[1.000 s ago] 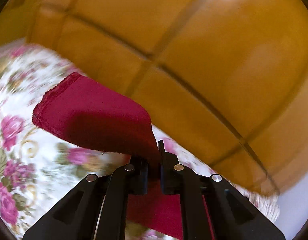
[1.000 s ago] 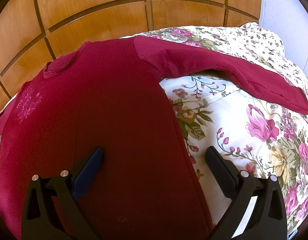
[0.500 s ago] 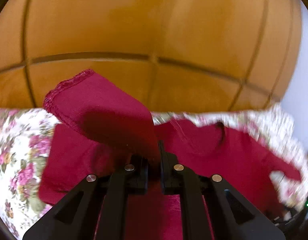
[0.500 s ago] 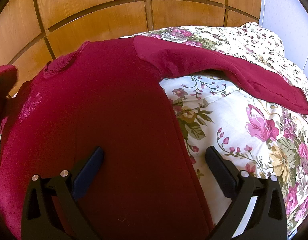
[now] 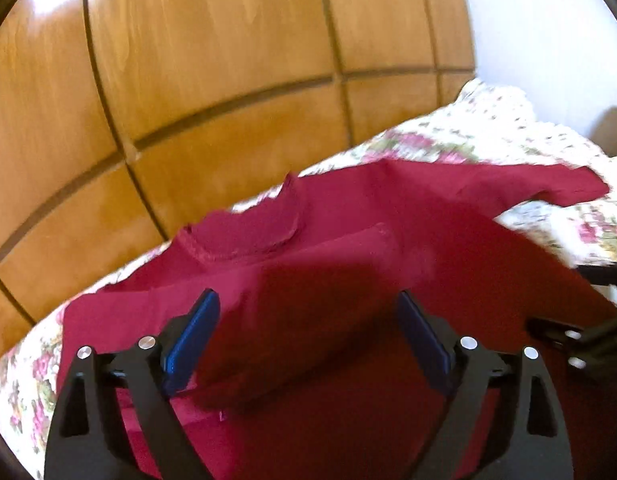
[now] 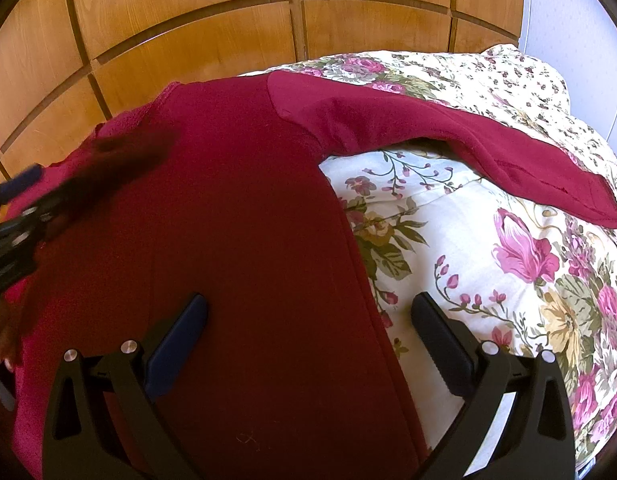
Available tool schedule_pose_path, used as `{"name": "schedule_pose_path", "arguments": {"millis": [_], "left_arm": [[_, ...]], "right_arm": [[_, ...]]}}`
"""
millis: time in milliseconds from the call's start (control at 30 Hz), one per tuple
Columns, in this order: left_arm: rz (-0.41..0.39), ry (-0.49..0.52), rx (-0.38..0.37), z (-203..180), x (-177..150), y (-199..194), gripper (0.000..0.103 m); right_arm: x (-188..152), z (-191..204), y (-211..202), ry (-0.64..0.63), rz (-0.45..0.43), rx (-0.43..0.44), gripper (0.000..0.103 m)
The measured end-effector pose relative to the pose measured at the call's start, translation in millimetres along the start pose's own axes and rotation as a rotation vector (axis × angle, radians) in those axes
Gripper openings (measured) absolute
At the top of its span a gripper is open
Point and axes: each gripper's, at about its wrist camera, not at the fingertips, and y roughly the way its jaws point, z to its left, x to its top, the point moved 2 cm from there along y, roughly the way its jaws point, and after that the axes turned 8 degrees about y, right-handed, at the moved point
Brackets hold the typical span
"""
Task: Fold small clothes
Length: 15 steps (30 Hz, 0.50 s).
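Note:
A dark red long-sleeved top lies flat on a floral bedspread. Its right sleeve stretches out to the right. In the left wrist view its left sleeve lies folded across the body of the top. My left gripper is open and empty just above that folded sleeve; it shows blurred at the left of the right wrist view. My right gripper is open and empty over the top's lower right edge, and shows at the right of the left wrist view.
A wooden panelled headboard stands right behind the top's collar. A pale wall is at the far right. Bare bedspread lies to the right of the top.
My left gripper carried the left sleeve over the top's body, opened and let it go. The sleeve now lies folded across the chest. My right gripper has stayed still and open.

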Motion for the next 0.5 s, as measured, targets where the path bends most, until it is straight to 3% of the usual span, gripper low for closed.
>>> {"name": "schedule_pose_path", "arguments": {"millis": [100, 233, 400, 433, 500], "left_arm": [[-0.006, -0.076, 0.017, 13.8, -8.1, -15.5, 0.088], [0.003, -0.308, 0.108, 67.1, -37.9, -37.6, 0.088], [0.107, -0.580, 0.354, 127.6, -92.9, -46.7, 0.088], [0.131, -0.664, 0.371, 139.0, -110.1, -45.3, 0.088], [0.154, -0.820, 0.334, 154.6, -139.6, -41.4, 0.088]], "right_arm": [[0.1, -0.1, -0.1, 0.000, 0.000, 0.000, 0.101], [0.4, -0.4, -0.3, 0.001, 0.002, -0.001, 0.101], [4.9, 3.5, -8.6, 0.021, 0.043, -0.051, 0.101], [6.3, 6.6, -13.4, 0.024, 0.029, -0.050, 0.101], [10.2, 21.8, -28.7, -0.024, -0.039, 0.035, 0.101]]}}
